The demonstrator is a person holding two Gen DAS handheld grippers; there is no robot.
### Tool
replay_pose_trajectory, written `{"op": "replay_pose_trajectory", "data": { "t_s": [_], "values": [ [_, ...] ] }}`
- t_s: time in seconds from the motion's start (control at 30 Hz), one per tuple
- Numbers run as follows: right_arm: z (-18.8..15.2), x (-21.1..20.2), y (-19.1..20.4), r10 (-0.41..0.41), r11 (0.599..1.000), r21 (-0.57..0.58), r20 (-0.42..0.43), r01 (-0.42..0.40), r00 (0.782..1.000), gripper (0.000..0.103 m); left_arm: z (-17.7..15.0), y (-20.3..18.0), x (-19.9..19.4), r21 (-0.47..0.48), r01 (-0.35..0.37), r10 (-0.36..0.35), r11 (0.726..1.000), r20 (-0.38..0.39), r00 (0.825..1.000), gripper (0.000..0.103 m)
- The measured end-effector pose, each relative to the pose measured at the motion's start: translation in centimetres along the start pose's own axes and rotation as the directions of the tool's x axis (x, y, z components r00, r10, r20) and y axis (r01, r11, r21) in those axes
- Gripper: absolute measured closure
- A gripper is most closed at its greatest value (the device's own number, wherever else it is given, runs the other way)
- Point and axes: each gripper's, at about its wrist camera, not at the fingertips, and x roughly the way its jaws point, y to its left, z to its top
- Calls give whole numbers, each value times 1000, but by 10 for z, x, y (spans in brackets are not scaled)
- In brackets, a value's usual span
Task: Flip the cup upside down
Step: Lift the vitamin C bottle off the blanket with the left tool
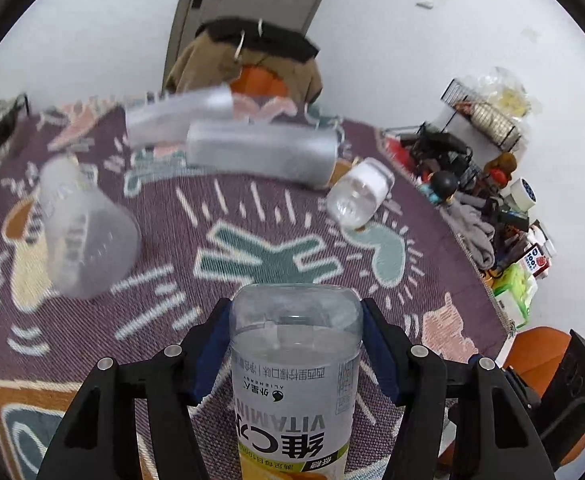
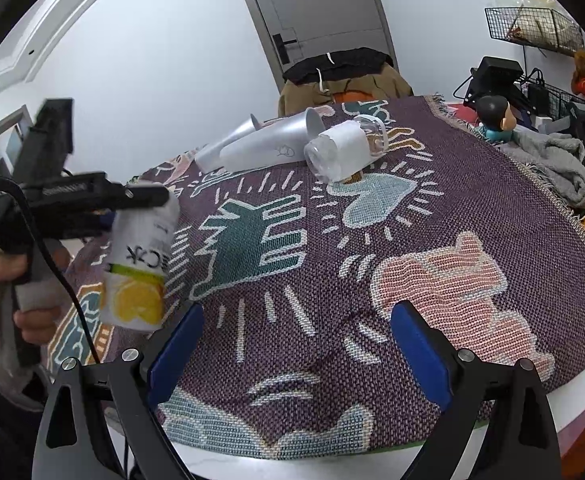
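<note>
My left gripper (image 1: 296, 340) is shut on a clear vitamin drink bottle (image 1: 294, 376) with a lemon label, held upside down above the patterned cloth. The right wrist view shows that bottle (image 2: 140, 256) in the left gripper at the left, above the cloth. My right gripper (image 2: 296, 344) is open and empty over the near part of the cloth. A frosted plastic cup (image 1: 84, 228) is at the left of the left wrist view, blurred.
Two silver cups (image 2: 268, 142) and a clear jar with a white label (image 2: 340, 150) lie on their sides on the purple patterned cloth (image 2: 472, 200). A grey towel (image 2: 552, 164), a figurine (image 2: 494, 116) and clutter sit at the right. A draped chair (image 2: 344, 76) stands behind.
</note>
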Motion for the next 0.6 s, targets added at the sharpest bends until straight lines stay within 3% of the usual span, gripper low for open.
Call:
{"op": "replay_pose_trajectory", "data": {
  "t_s": [0.13,0.33,0.6],
  "values": [
    [0,0,-1,-4,1000,2,-3,4,1000,8,2,-11,-17,56,-74,67,996,125,990,39],
    [0,0,0,-7,1000,-8,-2,7,1000,8,1,-32,-22,168,-141,84,976,306,948,39],
    [0,2,-8,-28,1000,10,-5,28,1000,8,3,-38,6,202,-166,85,965,359,930,38]
  ]
}}
